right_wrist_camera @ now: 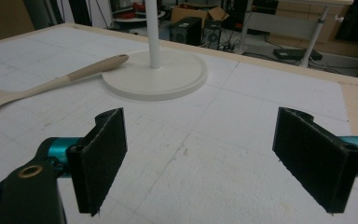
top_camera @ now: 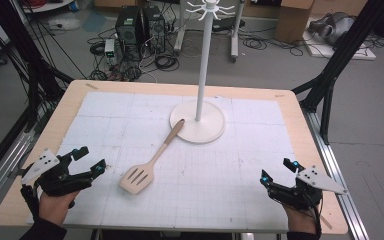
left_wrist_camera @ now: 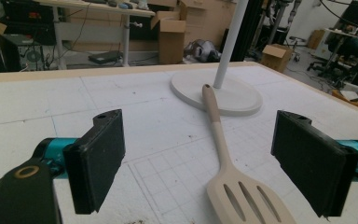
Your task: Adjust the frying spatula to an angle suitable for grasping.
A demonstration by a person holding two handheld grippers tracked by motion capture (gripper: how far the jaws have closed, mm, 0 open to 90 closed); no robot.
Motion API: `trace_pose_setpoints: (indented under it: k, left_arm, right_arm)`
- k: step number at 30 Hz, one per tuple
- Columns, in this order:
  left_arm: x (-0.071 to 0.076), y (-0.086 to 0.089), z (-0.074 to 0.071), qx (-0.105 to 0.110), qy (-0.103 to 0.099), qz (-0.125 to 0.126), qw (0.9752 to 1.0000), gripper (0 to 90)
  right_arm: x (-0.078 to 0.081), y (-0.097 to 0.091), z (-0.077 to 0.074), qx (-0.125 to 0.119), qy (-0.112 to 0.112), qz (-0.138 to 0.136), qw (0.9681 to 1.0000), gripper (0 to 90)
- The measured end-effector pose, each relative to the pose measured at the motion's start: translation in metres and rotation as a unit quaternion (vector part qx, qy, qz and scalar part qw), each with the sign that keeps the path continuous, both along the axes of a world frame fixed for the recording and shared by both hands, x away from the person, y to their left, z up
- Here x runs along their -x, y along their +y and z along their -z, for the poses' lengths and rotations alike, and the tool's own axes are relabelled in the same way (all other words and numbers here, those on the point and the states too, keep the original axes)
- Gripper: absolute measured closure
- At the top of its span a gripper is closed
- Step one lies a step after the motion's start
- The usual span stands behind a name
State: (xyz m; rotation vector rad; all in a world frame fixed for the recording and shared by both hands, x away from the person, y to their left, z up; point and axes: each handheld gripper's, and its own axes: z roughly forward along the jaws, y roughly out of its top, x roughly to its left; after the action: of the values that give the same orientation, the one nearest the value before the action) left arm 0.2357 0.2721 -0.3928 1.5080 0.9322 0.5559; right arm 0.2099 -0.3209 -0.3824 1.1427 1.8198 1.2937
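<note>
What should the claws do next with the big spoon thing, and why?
Probably the left claw should slide toward the spatula and line its open jaws up around the handle. Both claws are open and hold nothing, the spatula lies flat with its handle tip on the stand's base, and the left claw is nearer than the right claw.

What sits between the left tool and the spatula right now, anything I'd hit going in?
Nothing visible. The left tool is open near the table's left edge, and only bare white mat lies between it and the slotted spatula. The spatula's handle end rests on the rim of the stand base, beyond the blade.
</note>
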Motion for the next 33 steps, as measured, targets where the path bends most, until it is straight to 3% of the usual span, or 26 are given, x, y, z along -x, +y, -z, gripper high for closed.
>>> trace_pose_setpoints:
  k: [6,9,17,23,26,33]
  left_arm:
    - [-0.005,-0.002,0.002,-0.008,0.008,-0.001,0.9999,18.2]
    - [-0.005,-0.004,0.004,-0.018,0.023,0.002,0.9996,18.5]
    - [-0.002,-0.007,0.002,-0.023,0.016,0.006,0.9996,20.6]
    - [-0.003,-0.014,0.001,-0.031,0.022,0.024,0.999,21.0]
    - [-0.01,-0.021,0.001,-0.039,0.037,0.054,0.9971,29.5]
    - [-0.03,-0.038,0.001,-0.072,0.077,0.073,0.9917,29.7]
  right_arm:
    - [0.0,-0.003,0.0,-0.011,-0.002,0.007,0.9999,16.3]
    - [-0.001,-0.005,0.002,-0.016,0.004,0.008,0.9998,16.3]
    - [0.001,-0.002,0.001,-0.009,0.004,0.006,0.9999,16.3]
    - [0.003,0.0,0.0,-0.002,0.005,0.008,1.0,16.3]
    - [0.003,0.001,0.0,-0.003,0.008,0.009,0.9999,16.3]
    - [0.002,0.001,0.0,-0.002,0.01,0.01,0.9999,16.3]
